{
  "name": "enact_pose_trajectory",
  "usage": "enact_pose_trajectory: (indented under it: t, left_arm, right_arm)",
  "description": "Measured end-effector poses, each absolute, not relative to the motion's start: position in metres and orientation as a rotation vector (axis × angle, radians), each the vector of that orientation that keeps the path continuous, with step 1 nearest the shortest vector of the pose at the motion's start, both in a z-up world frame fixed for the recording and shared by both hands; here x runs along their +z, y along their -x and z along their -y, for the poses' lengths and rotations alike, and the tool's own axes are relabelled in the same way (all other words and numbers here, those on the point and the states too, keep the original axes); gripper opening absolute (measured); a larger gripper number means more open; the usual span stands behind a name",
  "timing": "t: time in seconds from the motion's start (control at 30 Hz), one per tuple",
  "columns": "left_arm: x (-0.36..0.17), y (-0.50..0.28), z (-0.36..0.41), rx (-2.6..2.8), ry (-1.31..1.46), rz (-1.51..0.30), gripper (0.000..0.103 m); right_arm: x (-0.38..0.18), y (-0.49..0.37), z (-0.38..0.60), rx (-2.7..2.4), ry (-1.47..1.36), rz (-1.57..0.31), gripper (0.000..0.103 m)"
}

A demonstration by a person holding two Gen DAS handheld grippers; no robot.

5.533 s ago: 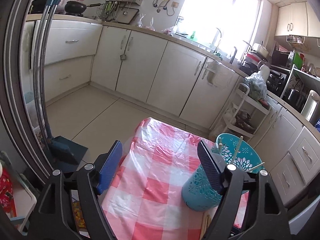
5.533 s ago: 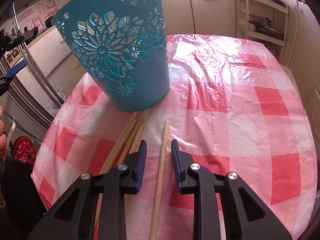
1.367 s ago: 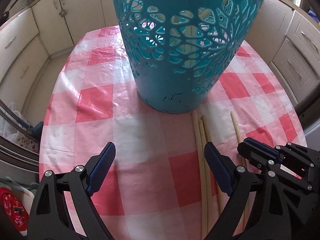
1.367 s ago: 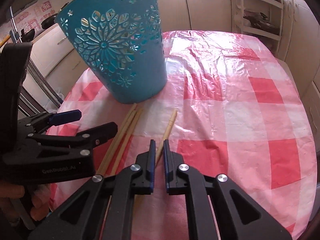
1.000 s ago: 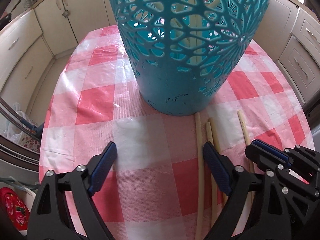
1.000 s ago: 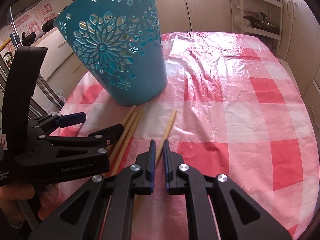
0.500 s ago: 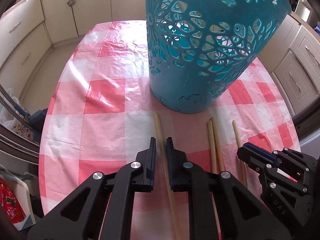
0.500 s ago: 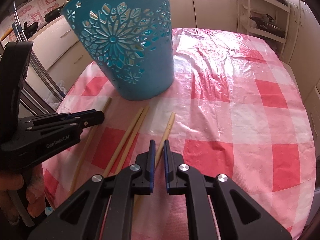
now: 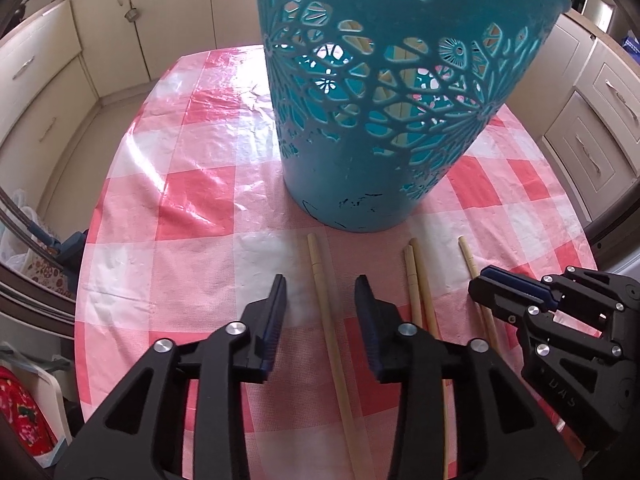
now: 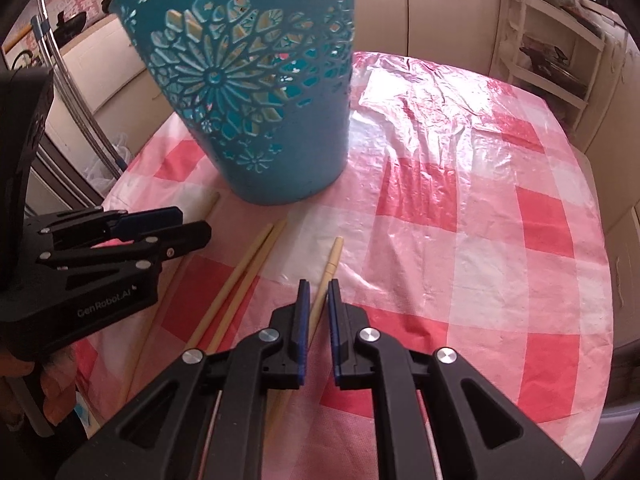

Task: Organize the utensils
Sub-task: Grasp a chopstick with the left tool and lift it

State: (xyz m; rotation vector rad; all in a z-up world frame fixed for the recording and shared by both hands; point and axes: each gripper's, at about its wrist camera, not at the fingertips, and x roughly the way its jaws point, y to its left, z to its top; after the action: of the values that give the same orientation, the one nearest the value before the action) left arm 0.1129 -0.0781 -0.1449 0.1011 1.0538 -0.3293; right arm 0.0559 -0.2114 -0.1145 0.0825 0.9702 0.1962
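A teal cut-out basket [image 9: 380,120] [image 10: 260,100] stands on the red-and-white checked tablecloth [image 9: 192,200], with chopsticks showing through its holes. Several wooden chopsticks lie in front of it. My left gripper [image 9: 321,282] [image 10: 192,222] is opening; the leftmost chopstick [image 9: 328,320] [image 10: 208,208] lies on the cloth between its parted jaws, untouched by the pads. A pair of chopsticks [image 9: 418,280] [image 10: 256,264] lies beside it. My right gripper [image 10: 318,285] [image 9: 480,284] is shut on the rightmost chopstick [image 10: 334,256] [image 9: 468,256], whose far end rests on the cloth.
Cream kitchen cabinets [image 9: 48,92] ring the oval table, and a white shelf rack [image 10: 560,52] stands behind it. The table's edge [image 10: 600,280] curves close on the right. A hand [image 10: 52,396] holds the left gripper at the lower left.
The left gripper closed on the leftmost chopstick and shifted it left, away from the pair; its jaws have now parted again. The right gripper stayed shut on its chopstick.
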Motion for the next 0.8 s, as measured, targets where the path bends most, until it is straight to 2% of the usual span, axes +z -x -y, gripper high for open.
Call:
enact_pose_trajectory:
  t: [0.2,0.27,0.3,0.33,0.5,0.8]
  left_arm:
    - [-0.145,-0.109,0.083,-0.319,-0.138,-1.034,0.037]
    - [-0.145,-0.108,0.084,-0.31,-0.156,-1.023,0.021]
    - [-0.145,-0.109,0.083,-0.315,-0.158,-1.024,0.007]
    - [-0.145,-0.11,0.082,-0.328,-0.14,-1.031,0.006]
    - [-0.129,-0.114,0.062,-0.391,-0.051,-1.048,0.005]
    - [-0.063,-0.089,0.012,-0.509,0.163,-0.915,0.005]
  right_arm:
    - [-0.116,-0.05,0.205,0.183,-0.031,-0.924,0.01]
    - [-0.116,-0.048,0.201,0.178,0.002,-0.912,0.009]
    - [-0.117,-0.046,0.198,0.176,0.017,-0.906,0.009]
    - [-0.117,-0.045,0.197,0.174,0.029,-0.897,0.009]
    - [-0.118,-0.042,0.197,0.183,0.021,-0.876,0.009]
    - [-0.118,-0.044,0.202,0.192,0.001,-0.876,0.009]
